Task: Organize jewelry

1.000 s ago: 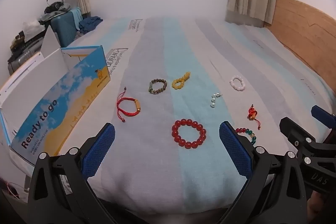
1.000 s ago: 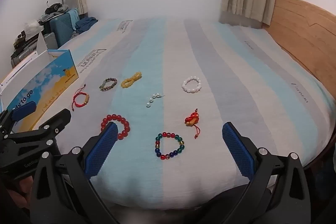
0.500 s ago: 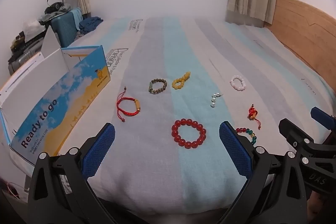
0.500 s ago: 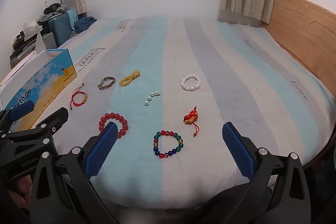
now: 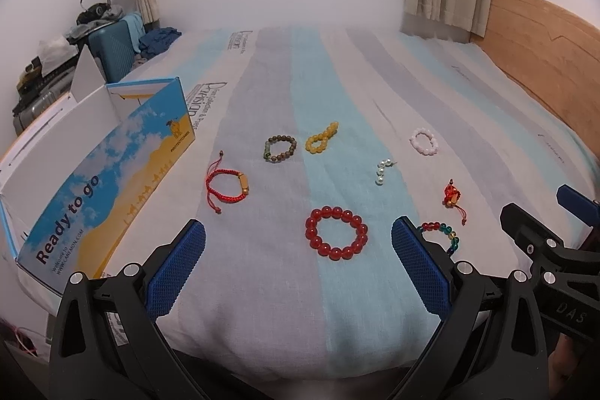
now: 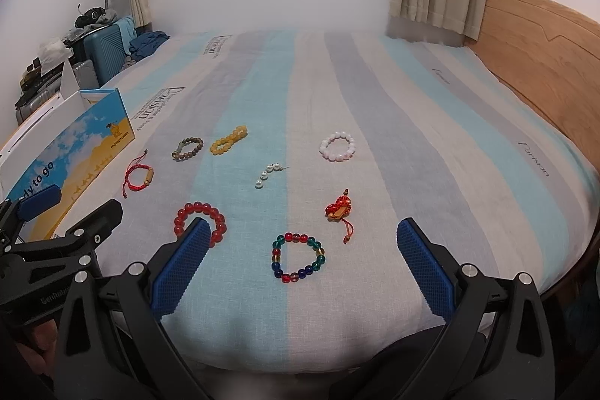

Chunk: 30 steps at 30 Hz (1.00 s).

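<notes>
Tongs of both hands were spread wide and gripped nothing: the left gripper (image 5: 298, 263) hovered over the near edge of the striped bed (image 5: 375, 81) with the red bead bracelet (image 5: 336, 233) between its blue pads, and the right gripper (image 6: 300, 259) framed the multicolour bead bracelet (image 6: 298, 257). Farther out on the sheet lay, apart from each other, a red cord bracelet (image 5: 227, 184), a brown bead bracelet (image 5: 280, 149), a yellow bead bracelet (image 5: 321, 137), a short pearl string (image 5: 382, 171), a pink-white bead bracelet (image 5: 423, 141) and a red knot charm (image 6: 339, 208). An open box (image 5: 105, 171) printed "Ready to go" stood at the left side of the bed.
</notes>
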Available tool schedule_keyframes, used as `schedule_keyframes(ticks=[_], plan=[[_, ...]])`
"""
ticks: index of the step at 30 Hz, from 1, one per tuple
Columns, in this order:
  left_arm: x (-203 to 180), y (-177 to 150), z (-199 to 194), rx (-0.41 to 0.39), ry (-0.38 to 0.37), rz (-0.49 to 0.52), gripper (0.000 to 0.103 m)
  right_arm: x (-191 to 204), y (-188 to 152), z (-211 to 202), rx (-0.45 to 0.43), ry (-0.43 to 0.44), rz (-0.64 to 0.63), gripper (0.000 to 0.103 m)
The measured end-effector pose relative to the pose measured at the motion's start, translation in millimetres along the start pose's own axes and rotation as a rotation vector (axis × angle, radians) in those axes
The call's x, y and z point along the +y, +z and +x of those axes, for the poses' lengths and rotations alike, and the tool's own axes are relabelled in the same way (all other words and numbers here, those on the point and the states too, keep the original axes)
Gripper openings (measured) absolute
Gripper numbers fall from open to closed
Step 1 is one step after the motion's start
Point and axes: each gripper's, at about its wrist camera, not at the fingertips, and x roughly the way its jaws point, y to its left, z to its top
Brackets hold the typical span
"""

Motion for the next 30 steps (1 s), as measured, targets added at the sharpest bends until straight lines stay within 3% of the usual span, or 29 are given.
schedule_keyframes(ticks=[30], plan=[[1.3,0.0,1.9,0.009,-0.014,-0.02,0.097,1.8,-3.6,6.0,0.009,-0.008,-0.002,0.096]])
